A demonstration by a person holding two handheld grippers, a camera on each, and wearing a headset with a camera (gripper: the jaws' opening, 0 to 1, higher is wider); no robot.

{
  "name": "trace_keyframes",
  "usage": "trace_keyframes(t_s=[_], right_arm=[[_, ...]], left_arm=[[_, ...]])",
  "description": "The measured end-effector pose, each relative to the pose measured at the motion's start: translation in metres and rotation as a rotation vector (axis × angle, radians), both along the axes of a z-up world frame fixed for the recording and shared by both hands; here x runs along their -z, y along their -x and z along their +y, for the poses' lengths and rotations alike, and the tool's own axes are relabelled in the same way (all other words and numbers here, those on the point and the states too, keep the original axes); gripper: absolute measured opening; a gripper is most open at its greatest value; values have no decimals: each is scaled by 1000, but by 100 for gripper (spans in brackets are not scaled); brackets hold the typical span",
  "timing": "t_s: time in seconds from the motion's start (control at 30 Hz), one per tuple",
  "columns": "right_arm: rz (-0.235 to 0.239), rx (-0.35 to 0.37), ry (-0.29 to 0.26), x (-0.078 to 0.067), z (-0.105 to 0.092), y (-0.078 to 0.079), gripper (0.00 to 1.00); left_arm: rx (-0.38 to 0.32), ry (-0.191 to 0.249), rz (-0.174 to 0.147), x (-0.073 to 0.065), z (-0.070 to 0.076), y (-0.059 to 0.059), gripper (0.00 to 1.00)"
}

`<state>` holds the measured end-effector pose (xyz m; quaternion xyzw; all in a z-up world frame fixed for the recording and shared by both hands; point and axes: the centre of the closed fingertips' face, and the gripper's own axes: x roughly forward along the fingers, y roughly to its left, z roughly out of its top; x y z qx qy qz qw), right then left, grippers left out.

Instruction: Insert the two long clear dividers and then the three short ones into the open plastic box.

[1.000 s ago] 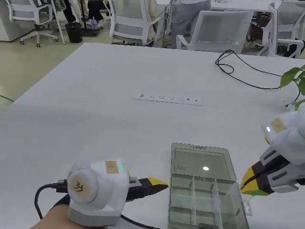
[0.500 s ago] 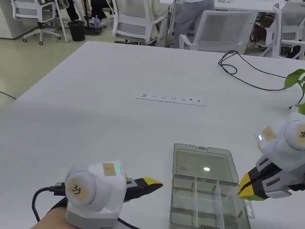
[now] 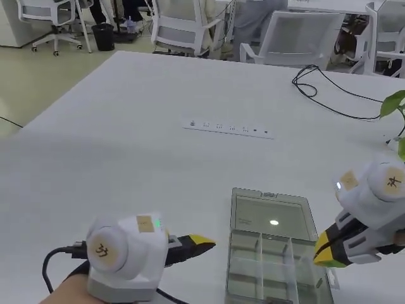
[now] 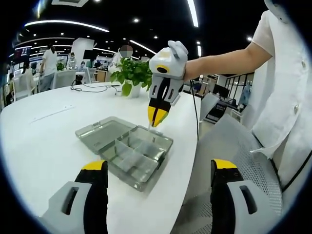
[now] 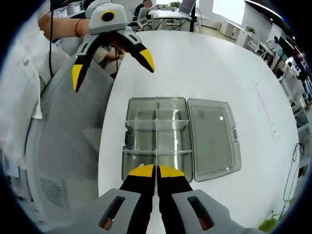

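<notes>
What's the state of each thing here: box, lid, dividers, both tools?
box: open, compartments bare
lid: swung fully open, lying flat beside the box
dividers: some standing in the box, forming compartments; count unclear
left tool: jaws wide open, holding nothing
right tool: jaws shut, at the box's edge; can't tell if a clear piece is pinched

The near end of the plastic box (image 3: 253,215) ran off the head view's bottom edge, the right gripper (image 3: 321,249) covered part of its right wall, and the clear dividers (image 3: 260,250) inside were too faint there to count.
</notes>
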<state>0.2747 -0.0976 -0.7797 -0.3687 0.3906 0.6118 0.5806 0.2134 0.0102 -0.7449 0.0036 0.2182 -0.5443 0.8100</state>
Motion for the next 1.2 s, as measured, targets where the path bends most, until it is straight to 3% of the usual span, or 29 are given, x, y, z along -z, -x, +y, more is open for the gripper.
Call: trace_keyframes(t_s=[0.2, 0.5, 1.2], right_arm=[[17, 9, -16, 2, 0, 0, 3], [-4, -3, -32, 4, 1, 2, 3], [-31, -15, -31, 32, 3, 3, 3]], left_arm=[[-4, -1, 3, 1, 0, 0, 89], [-9, 2, 2, 1, -1, 1, 90], [-9, -3, 11, 3, 1, 3, 90]])
